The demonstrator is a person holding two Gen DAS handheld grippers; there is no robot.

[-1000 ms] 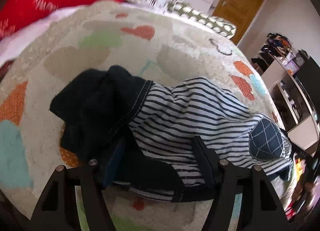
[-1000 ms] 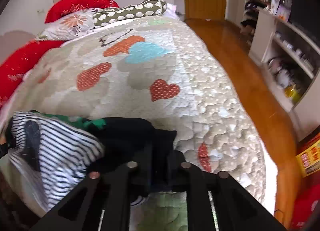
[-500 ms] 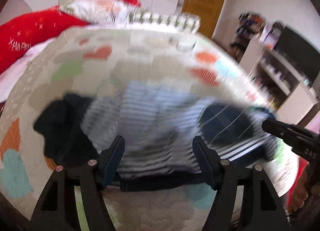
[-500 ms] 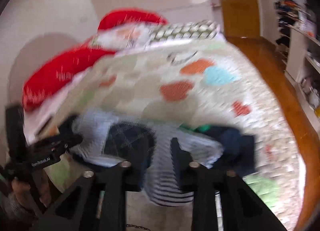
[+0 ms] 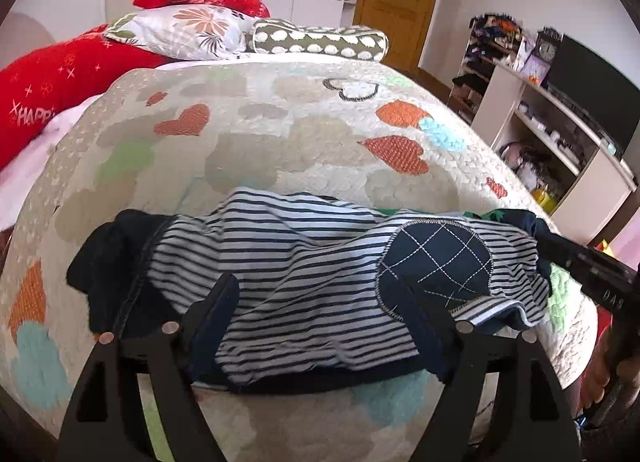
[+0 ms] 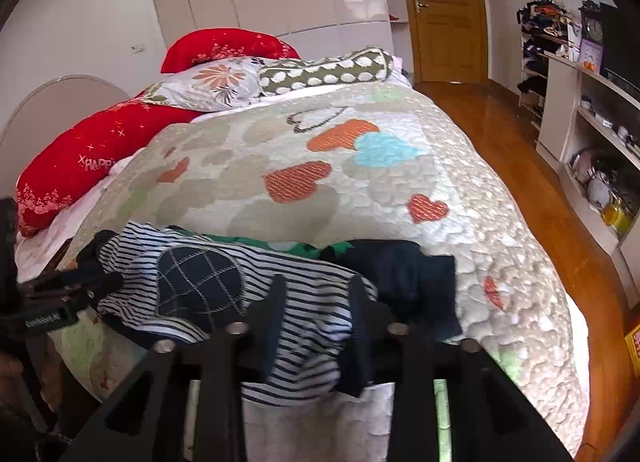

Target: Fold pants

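Fingers of the left gripper (image 5: pixel 324 314) stand wide apart over the near hem of the striped pants (image 5: pixel 304 274), the cloth lying between them but, as far as the left wrist view shows, not pinched; its jaws have just been opening. The right gripper (image 6: pixel 316 310) frames a narrower bunch of the same striped cloth, its jaws also just opening and the pads seemingly clear of the fabric, though the bunched folds hide the contact line.

The pants lie at the near edge of the bed, on the heart-patterned quilt (image 5: pixel 280 133), with their long axis running across both views, side to side in front of the grippers. A dark cuff or waistband end (image 5: pixel 108 258) sits at the left end. A round quilted patch (image 5: pixel 436 262) marks the right half, and a dark bundle (image 6: pixel 408 282) with a scrap of green (image 6: pixel 304 248) lies past the right-hand end. The left gripper is nearer the cuff end; the right gripper is nearer the patch and the dark bundle. Red cushions (image 6: pixel 96 153) and pillows sit well apart at the head of the bed.

Any next fold would likely carry one end along that side-to-side axis toward the other.
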